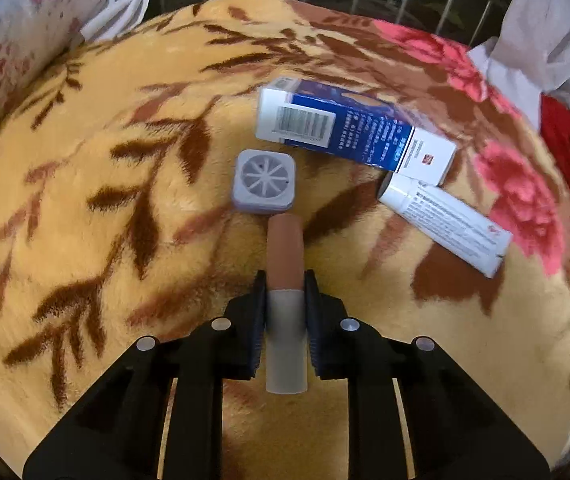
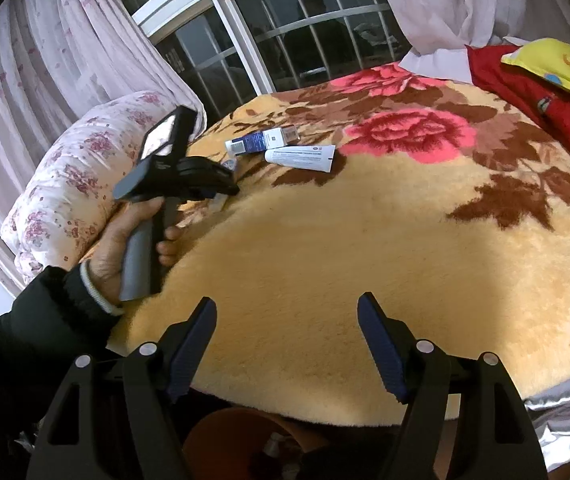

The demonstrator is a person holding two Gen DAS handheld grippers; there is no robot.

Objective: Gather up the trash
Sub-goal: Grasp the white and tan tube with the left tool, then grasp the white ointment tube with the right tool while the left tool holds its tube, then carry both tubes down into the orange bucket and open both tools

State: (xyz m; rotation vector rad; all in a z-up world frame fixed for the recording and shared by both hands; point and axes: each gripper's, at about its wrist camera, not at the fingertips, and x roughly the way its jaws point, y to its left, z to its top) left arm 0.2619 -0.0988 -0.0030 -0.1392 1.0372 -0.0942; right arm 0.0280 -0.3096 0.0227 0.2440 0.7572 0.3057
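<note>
My left gripper (image 1: 285, 280) is shut on a small stick-shaped tube (image 1: 284, 256), brown at the far end and whitish at the near end, held just above the yellow floral blanket (image 1: 125, 120). Ahead of it lie a square grey plastic lid (image 1: 264, 181), a blue-and-white carton (image 1: 349, 128) and a white tube (image 1: 445, 220). In the right wrist view the left gripper (image 2: 225, 188) is at the left, near the carton (image 2: 261, 140) and the white tube (image 2: 301, 157). My right gripper (image 2: 287, 316) is open and empty over the blanket's near edge.
A brown bin (image 2: 241, 436) stands on the floor below the bed's near edge. A floral quilt roll (image 2: 69, 184) lies at the left, red and yellow bedding (image 2: 545, 92) at the right. A barred window (image 2: 285, 40) and curtains stand behind the bed.
</note>
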